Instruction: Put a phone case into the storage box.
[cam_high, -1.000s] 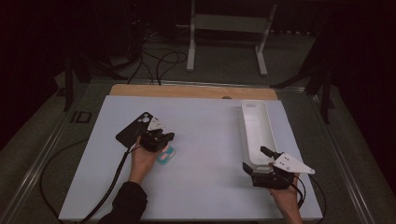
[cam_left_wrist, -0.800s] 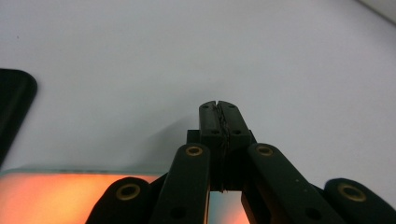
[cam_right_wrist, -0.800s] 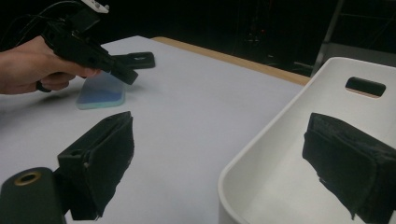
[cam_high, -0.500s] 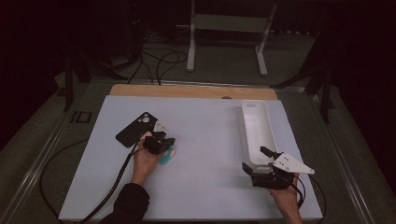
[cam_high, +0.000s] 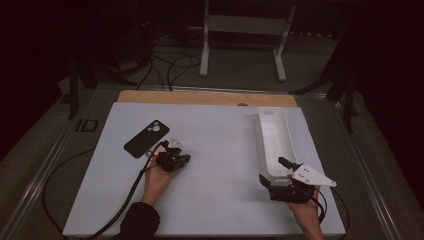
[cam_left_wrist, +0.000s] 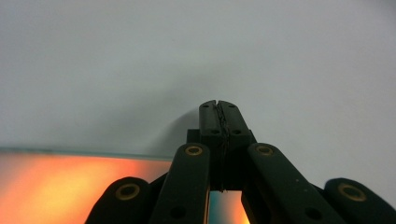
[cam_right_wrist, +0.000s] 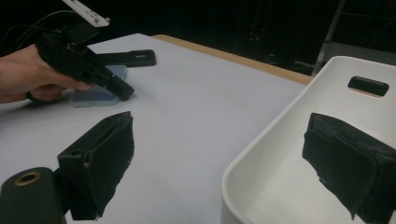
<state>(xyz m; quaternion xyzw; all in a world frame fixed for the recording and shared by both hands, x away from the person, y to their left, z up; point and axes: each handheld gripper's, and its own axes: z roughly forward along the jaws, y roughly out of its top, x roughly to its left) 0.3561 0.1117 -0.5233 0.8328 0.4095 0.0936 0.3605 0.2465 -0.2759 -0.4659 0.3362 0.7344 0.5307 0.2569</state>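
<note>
the left gripper (cam_high: 176, 161), jaws pressed together on nothing, has slid down onto the pale blue flat case (cam_right_wrist: 95, 95) just beside the black phone (cam_high: 145, 138). the right gripper (cam_high: 280, 181) gapes astride the white oblong tray's (cam_high: 275, 131) near wall, unmoved.

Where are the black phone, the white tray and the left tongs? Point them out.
black phone (cam_high: 146, 138), high view, middle of its back.
white tray (cam_high: 275, 142), high view, inner floor.
left tongs (cam_left_wrist: 219, 108), left gripper view, shut tips.
</note>
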